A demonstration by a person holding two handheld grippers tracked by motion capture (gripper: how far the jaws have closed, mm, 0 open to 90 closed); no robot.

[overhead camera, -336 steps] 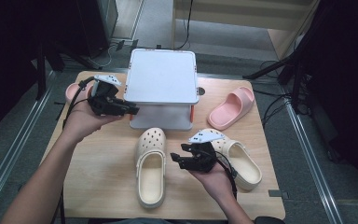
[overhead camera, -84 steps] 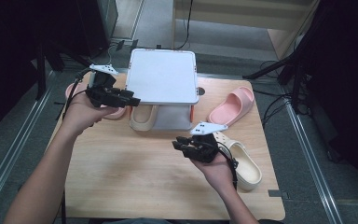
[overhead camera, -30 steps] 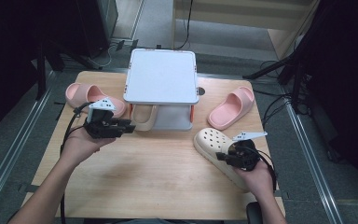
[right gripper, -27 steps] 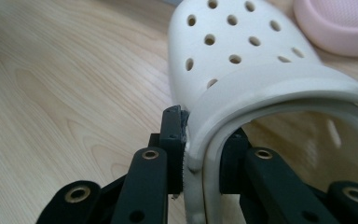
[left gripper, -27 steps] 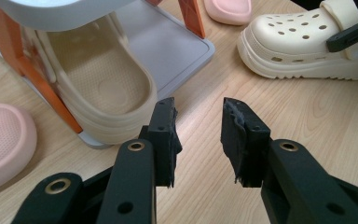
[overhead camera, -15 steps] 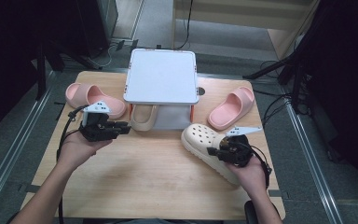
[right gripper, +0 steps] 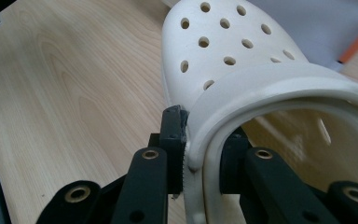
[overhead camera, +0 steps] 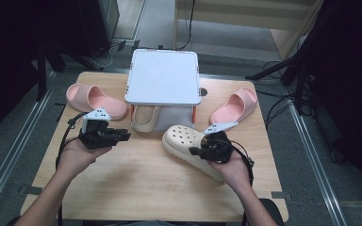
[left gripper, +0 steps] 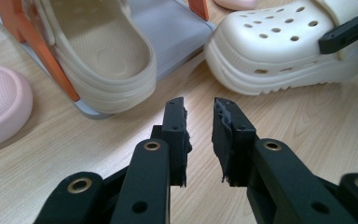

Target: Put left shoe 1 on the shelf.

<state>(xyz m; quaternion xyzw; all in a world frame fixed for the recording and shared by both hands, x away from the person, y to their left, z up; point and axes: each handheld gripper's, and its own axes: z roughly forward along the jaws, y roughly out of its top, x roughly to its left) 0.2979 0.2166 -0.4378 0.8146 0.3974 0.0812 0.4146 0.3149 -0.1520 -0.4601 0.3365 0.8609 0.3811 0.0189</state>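
Shoe-racking job, roughly a quarter done by my reading. One cream clog (overhead camera: pixel 145 118) already lies on the lower level of the small white rack (overhead camera: pixel 162 75), heel end poking out toward the person. Its mate, the second cream clog (overhead camera: pixel 188 143), is clamped at the side wall of its opening by the right gripper (overhead camera: pixel 202 149); the right gripper view shows one pad outside and one inside the rim, pressing on it. Toe points toward the rack opening, sole low over the tabletop (overhead camera: pixel 136 183), just short of the rack's front. Left gripper (overhead camera: pixel 122 136) holds nothing: its jaws have just been closing and stand with a narrow gap, bare wood between them, near the racked clog's heel. Still to do: seat this clog beside its mate, then, presumably, both pink slides, left one (overhead camera: pixel 94 100) and right one (overhead camera: pixel 235 106), which lie untouched on either side of the rack.
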